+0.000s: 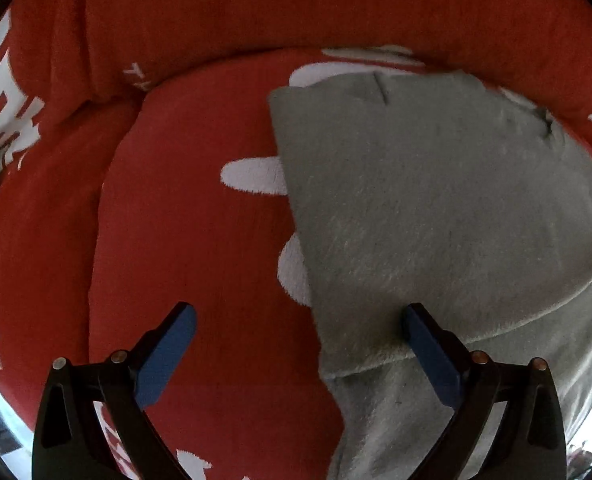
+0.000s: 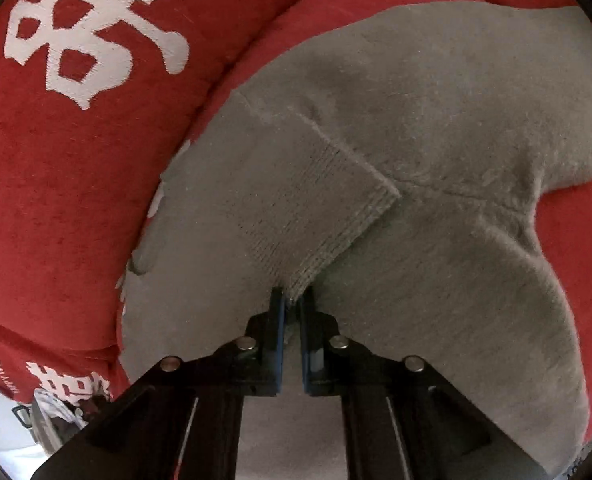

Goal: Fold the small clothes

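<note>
Sweater cuff (image 2: 320, 216) pinched; "HAPPY WEDDING" cover (image 2: 56, 200).

The grey garment (image 1: 436, 208) runs out of the left wrist picture at its right and lower edges, and it covers part of the white figures on the red cover (image 1: 200, 216). In the right wrist picture the right gripper (image 2: 292, 300) hides the ribbed cuff's (image 2: 316, 220) corner.
</note>
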`<state>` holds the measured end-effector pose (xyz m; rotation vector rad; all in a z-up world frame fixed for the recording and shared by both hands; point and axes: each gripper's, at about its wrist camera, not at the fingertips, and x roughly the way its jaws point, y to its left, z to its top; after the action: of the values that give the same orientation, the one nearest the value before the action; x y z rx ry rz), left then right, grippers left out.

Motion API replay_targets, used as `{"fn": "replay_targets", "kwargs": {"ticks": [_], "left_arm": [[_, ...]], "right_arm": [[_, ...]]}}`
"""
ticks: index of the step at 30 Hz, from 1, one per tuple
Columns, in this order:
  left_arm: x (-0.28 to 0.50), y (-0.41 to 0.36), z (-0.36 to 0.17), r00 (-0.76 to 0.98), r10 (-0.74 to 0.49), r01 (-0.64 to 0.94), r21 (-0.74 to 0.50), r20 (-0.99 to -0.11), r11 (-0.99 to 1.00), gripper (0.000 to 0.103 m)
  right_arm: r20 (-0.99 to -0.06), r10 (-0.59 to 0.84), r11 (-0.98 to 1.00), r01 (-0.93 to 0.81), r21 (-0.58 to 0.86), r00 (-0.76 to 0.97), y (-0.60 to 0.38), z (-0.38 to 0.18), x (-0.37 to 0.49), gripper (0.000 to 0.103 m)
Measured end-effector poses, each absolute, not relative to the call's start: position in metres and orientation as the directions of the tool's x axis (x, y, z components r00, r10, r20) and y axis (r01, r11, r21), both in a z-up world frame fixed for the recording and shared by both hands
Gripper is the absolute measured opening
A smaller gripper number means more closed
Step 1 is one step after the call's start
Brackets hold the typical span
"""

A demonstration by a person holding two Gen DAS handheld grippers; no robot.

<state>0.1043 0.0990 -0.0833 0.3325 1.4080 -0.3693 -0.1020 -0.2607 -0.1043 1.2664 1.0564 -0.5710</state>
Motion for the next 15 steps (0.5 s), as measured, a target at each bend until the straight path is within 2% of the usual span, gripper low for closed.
{"fn": "replay_targets", "kwargs": {"ticks": [3, 5, 11, 13, 14, 15], "left_arm": [[0.105, 0.101, -0.08, 0.114, -0.031, 0.434, 0.022, -0.993, 0.901, 0.103], [0.104, 0.096, -0.069, 0.129, -0.016, 0.451, 0.044, -0.992, 0.892, 0.103], [0.081, 0.064, -0.034, 0.116, -0.06, 0.506, 0.007, -0.991, 0.863, 0.103], [0.07, 0.049, -0.027, 0.098, -0.072, 0.523, -0.01, -0.993, 0.852, 0.103], [0.062, 0.039, -0.024, 0.089, -0.076, 0.532, -0.017, -0.993, 0.847, 0.103], [0.055, 0.03, -0.022, 0.078, -0.082, 0.54, -0.027, -0.994, 0.841, 0.103]], "right_arm": [[-0.891, 0.181, 0.284, 0.845, 0.453, 0.417, -0.265, -0.103, -0.115, 0.006], [-0.873, 0.209, 0.25, 0.839, 0.483, 0.44, -0.272, -0.106, -0.127, 0.006], [-0.873, 0.25, 0.315, 0.817, 0.483, 0.42, -0.271, -0.084, -0.154, 0.009], [-0.87, 0.27, 0.319, 0.814, 0.485, 0.412, -0.265, -0.077, -0.163, 0.013], [-0.866, 0.281, 0.319, 0.811, 0.49, 0.413, -0.264, -0.074, -0.17, 0.019], [-0.863, 0.288, 0.316, 0.81, 0.494, 0.414, -0.262, -0.072, -0.172, 0.03]]}}
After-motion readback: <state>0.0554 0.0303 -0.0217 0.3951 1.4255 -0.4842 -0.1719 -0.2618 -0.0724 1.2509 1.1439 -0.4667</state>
